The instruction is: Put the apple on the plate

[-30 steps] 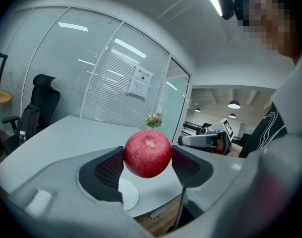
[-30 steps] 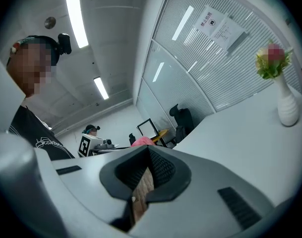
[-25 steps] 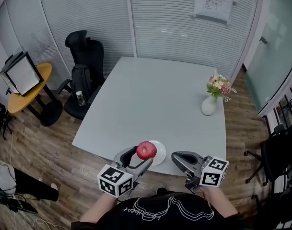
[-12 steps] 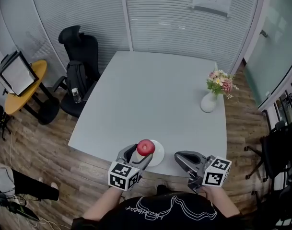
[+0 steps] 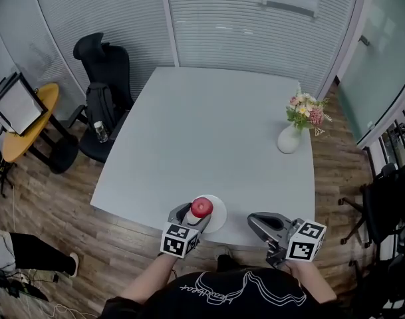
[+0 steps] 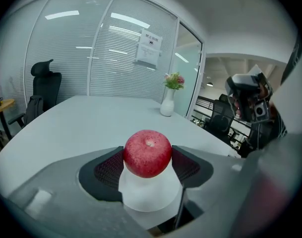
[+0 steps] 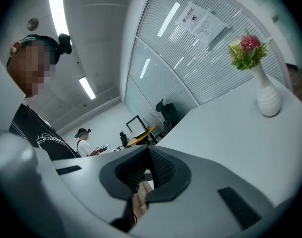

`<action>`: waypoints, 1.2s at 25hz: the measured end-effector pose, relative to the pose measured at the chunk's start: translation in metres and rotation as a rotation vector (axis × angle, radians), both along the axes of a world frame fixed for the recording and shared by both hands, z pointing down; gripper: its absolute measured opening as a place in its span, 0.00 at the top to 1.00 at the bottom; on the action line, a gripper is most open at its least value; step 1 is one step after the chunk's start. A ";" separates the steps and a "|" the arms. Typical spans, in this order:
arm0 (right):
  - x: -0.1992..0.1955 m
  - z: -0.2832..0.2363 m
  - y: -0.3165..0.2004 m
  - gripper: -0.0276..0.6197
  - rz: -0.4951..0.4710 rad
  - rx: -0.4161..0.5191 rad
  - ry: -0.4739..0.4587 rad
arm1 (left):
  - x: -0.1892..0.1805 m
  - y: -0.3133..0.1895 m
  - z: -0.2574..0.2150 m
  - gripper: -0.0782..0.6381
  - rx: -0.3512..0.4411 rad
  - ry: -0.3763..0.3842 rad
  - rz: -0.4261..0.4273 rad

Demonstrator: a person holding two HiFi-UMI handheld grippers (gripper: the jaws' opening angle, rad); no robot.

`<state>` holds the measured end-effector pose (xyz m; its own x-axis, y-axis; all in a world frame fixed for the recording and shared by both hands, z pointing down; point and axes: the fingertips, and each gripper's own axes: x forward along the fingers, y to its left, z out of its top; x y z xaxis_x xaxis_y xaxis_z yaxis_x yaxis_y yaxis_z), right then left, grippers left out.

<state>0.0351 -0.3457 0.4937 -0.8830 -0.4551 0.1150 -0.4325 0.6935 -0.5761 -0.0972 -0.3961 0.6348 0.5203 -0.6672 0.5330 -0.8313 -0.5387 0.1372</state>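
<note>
The left gripper (image 5: 199, 211) is grasping the apple (image 6: 147, 152) between its jaws, directly over the plate (image 6: 151, 196) lying under them. The right gripper (image 5: 261, 222) is hovering beside it, jaws pressed together, gripping nothing.

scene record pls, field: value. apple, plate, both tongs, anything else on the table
apple: red, stem end up, clamped between the left pads
plate: white, by the table's near edge, directly under the apple
apple-plate contact: cannot tell
left tongs: shut on the apple
right tongs: shut, empty, right of the plate near the table's near edge
other: white vase of flowers at the table's right side
task state: apple not yet released
</note>
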 end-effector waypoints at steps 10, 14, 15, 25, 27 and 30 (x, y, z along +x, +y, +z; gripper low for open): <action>0.013 0.015 -0.002 0.94 0.033 -0.041 0.009 | 0.007 -0.004 0.042 0.46 -0.056 -0.034 0.029; 0.019 0.020 -0.003 0.94 0.047 -0.052 0.013 | 0.012 -0.004 0.051 0.46 -0.066 -0.041 0.044; 0.020 0.021 -0.003 0.94 0.050 -0.054 0.015 | 0.013 -0.003 0.054 0.46 -0.068 -0.043 0.047; 0.021 0.029 0.000 0.94 0.052 -0.073 0.018 | 0.015 -0.003 0.062 0.46 -0.064 -0.045 0.052; 0.020 0.029 0.000 0.94 0.051 -0.074 0.019 | 0.015 -0.003 0.062 0.46 -0.070 -0.034 0.048; 0.020 0.028 -0.001 0.94 0.051 -0.071 0.020 | 0.018 -0.003 0.063 0.46 -0.081 -0.031 0.055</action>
